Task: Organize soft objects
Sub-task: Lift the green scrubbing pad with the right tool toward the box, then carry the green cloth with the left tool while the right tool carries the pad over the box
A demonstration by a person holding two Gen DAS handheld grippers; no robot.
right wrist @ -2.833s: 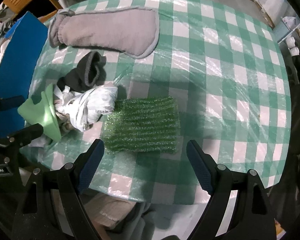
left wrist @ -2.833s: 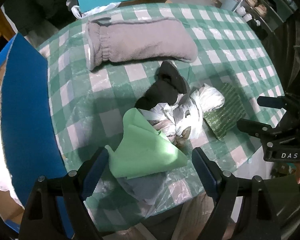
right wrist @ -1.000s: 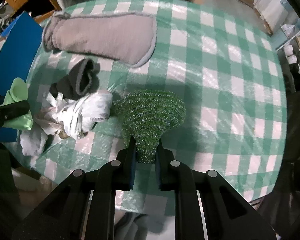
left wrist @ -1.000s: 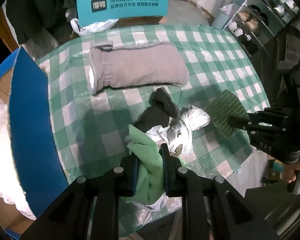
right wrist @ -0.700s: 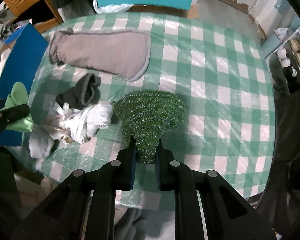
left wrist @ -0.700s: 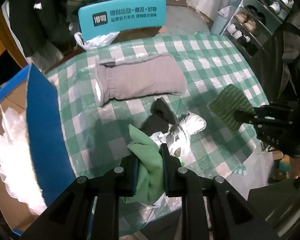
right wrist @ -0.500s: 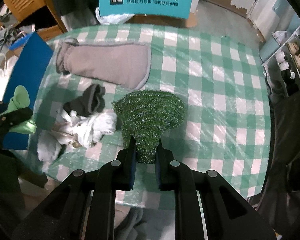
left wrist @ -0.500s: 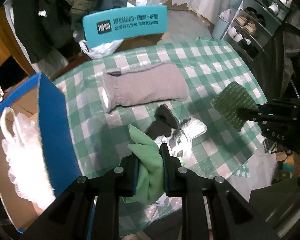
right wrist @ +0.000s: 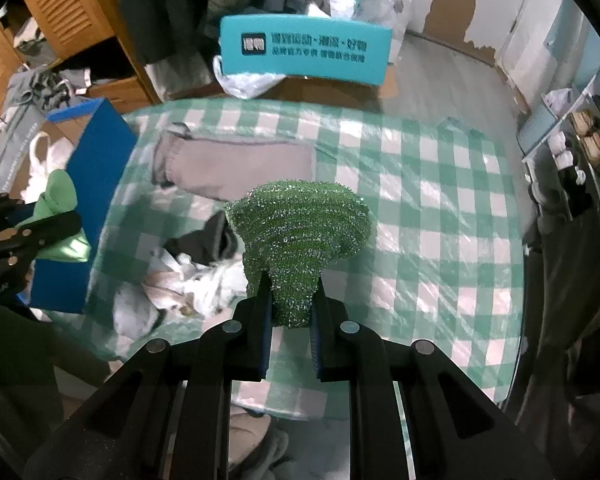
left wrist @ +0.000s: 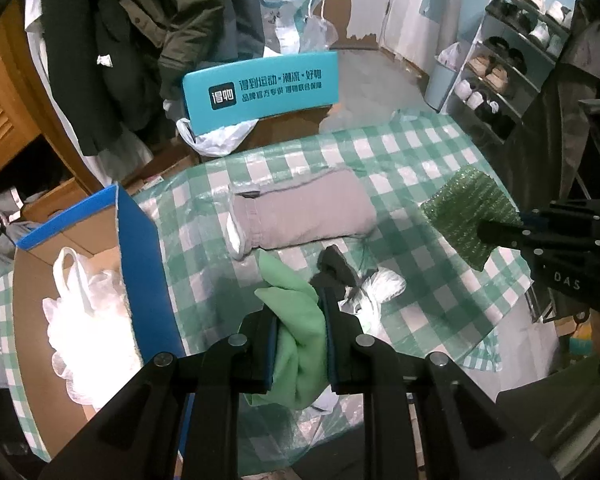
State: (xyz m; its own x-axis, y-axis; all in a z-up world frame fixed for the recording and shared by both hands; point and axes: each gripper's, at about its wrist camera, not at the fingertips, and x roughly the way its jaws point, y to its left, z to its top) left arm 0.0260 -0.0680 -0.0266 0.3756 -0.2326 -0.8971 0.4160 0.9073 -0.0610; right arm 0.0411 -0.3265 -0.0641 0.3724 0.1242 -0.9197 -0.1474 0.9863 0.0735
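My left gripper [left wrist: 300,312] is shut on a light green cloth [left wrist: 296,320], held well above the checked table [left wrist: 428,160]. My right gripper [right wrist: 290,300] is shut on a sparkly dark green scouring cloth [right wrist: 300,228], which fans out above its fingers; the same cloth [left wrist: 468,212] shows at the right of the left wrist view. On the table lie a grey fleece mitt [left wrist: 304,212], a dark sock [left wrist: 336,266] and a crumpled white plastic bag [left wrist: 376,286]. The left gripper with its cloth [right wrist: 58,216] appears at the left edge of the right wrist view.
An open blue cardboard box [left wrist: 140,248] with a white mesh puff and bag [left wrist: 84,316] inside stands left of the table. A teal chair back [left wrist: 260,88] is behind the table, coats hang beyond, and a shoe rack [left wrist: 512,60] stands at the right.
Both grippers have risen with their cloths, so the table looks smaller and farther away. More of the blue box, chair and room has come into view.
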